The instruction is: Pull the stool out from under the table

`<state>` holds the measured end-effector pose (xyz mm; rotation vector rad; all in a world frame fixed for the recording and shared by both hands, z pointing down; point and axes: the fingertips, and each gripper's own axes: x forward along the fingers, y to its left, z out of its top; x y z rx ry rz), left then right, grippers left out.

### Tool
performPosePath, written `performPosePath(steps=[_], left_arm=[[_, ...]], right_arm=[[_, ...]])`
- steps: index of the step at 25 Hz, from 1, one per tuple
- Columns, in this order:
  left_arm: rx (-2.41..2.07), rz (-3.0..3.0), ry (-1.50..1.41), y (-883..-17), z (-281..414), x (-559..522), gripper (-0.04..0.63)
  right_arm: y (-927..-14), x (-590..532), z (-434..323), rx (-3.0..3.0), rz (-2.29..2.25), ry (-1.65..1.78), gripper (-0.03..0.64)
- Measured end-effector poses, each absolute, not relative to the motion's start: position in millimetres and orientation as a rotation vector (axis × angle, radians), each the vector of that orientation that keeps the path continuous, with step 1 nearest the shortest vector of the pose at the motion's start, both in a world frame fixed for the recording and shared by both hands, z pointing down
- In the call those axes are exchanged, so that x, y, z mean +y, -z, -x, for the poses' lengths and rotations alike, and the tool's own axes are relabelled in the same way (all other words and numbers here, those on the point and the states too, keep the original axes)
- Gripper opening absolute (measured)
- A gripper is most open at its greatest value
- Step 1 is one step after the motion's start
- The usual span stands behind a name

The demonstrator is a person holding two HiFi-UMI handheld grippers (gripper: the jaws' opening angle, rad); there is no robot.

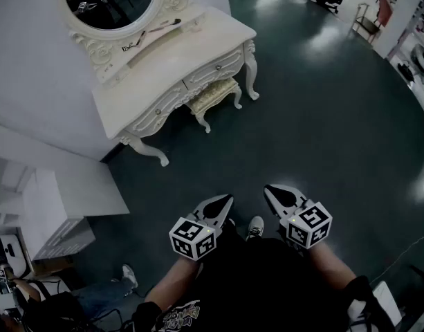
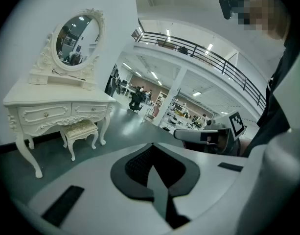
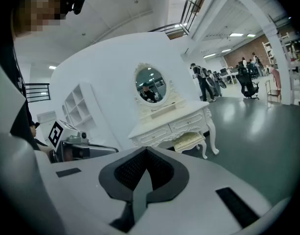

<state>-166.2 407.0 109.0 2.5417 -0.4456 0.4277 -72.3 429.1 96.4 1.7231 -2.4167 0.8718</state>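
While both pairs of fingers are pressed together on nothing, the left gripper (image 1: 225,200) and right gripper (image 1: 270,190) hang side by side well apart from the dressing table (image 1: 171,66), so no part of the job is done. The stool (image 1: 214,93) sits tucked between the table's front legs, its seat largely under the drawer edge, untouched; approach, grip and pull all remain. Room: the dark floor (image 1: 315,123) in front of the table lies bare and wide, a wall backs the table, and the curved legs flank the stool closely, so a straight pull out front looks safest.
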Motion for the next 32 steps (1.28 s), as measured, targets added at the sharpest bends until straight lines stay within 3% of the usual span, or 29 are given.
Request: performPosePath(steps=[32], left_arm=[[-0.603,-2.531,-0.417,-97.6,193.1,405.2,0.0]], right_arm=[[-84.7,427.9,73.7,-2.483,-1.699,-0.857,0.028]])
